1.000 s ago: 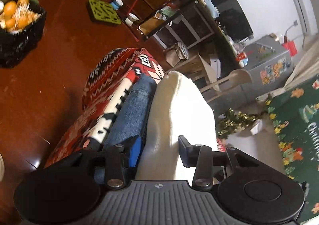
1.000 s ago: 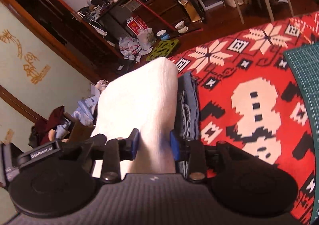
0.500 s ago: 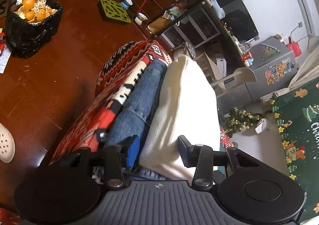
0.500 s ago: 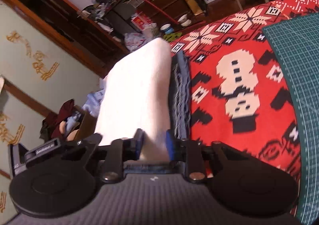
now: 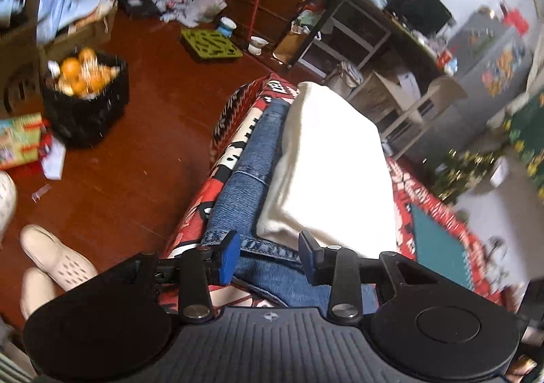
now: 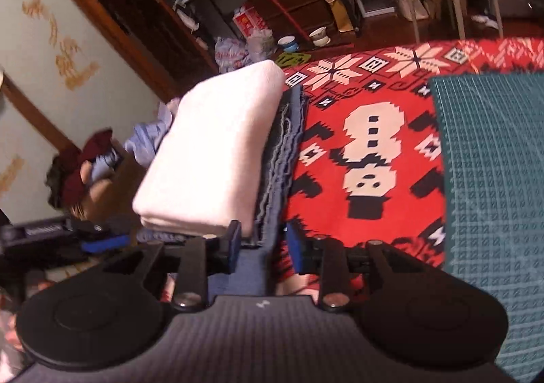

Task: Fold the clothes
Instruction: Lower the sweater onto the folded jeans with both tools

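Left wrist view: a black crate (image 5: 88,104) on the floor holds oranges (image 5: 80,75). The left tongs (image 5: 268,255) stand parted around the jeans (image 5: 251,179), gripping nothing, with a folded white garment (image 5: 333,165) stacked above near the bench's (image 5: 190,233) edge.

Right wrist view: the right tongs (image 6: 261,245) are parted astride the jeans' hem, beside open red cloth (image 6: 367,145) and a green mat (image 6: 493,179)

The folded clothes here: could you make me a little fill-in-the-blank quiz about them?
1. The white folded garment lies on top of folded blue ____.
2. The stack rests on a cloth patterned mostly in ____.
3. The black crate on the floor holds ____.
4. Beside the patterned cloth lies a ____ cutting mat.

Missing words: jeans; red; oranges; green
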The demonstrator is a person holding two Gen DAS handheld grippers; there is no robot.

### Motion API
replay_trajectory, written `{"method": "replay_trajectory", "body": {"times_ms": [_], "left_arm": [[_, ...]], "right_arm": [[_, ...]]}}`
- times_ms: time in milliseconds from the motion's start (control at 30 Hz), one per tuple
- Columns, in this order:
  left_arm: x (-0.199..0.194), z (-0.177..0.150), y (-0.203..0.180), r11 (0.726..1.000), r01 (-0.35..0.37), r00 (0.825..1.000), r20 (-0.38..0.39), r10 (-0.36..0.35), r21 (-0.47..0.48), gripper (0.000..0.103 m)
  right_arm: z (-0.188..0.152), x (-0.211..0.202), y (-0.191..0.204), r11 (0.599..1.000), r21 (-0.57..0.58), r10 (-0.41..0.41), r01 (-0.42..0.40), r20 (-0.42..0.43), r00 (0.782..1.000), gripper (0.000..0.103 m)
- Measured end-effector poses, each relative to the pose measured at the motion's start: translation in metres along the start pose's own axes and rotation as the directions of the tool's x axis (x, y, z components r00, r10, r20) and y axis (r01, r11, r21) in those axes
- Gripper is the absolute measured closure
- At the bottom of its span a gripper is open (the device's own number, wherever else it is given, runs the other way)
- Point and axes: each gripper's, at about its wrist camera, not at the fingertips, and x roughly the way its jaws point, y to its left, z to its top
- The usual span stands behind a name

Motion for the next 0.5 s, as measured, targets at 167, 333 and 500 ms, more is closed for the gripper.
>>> {"method": "replay_trajectory", "body": {"times_ms": [167, 333, 500], "left_arm": [[0.000, 0.000, -0.038, 0.981, -0.133, 0.991, 0.049, 0.128, 0.137, 0.047], [0.017, 0.001, -0.070, 0.950, -0.124, 0.988, 0.123, 0.092, 0.285, 0.027], [0.043, 0.004, -0.097, 0.914, -0.158, 0.985, 0.120, 0.121, 0.374, 0.027]], "right_arm": [[0.008, -0.001, -0.004, 0.994, -0.077, -0.079, 0.080, 0.024, 0.997, 0.032], [0.011, -0.005, -0.013, 0.984, -0.132, -0.111, 0.123, 0.091, 0.990, 0.001], [0.014, -0.004, -0.028, 0.978, -0.145, -0.129, 0.151, 0.148, 0.981, 0.001]]}}
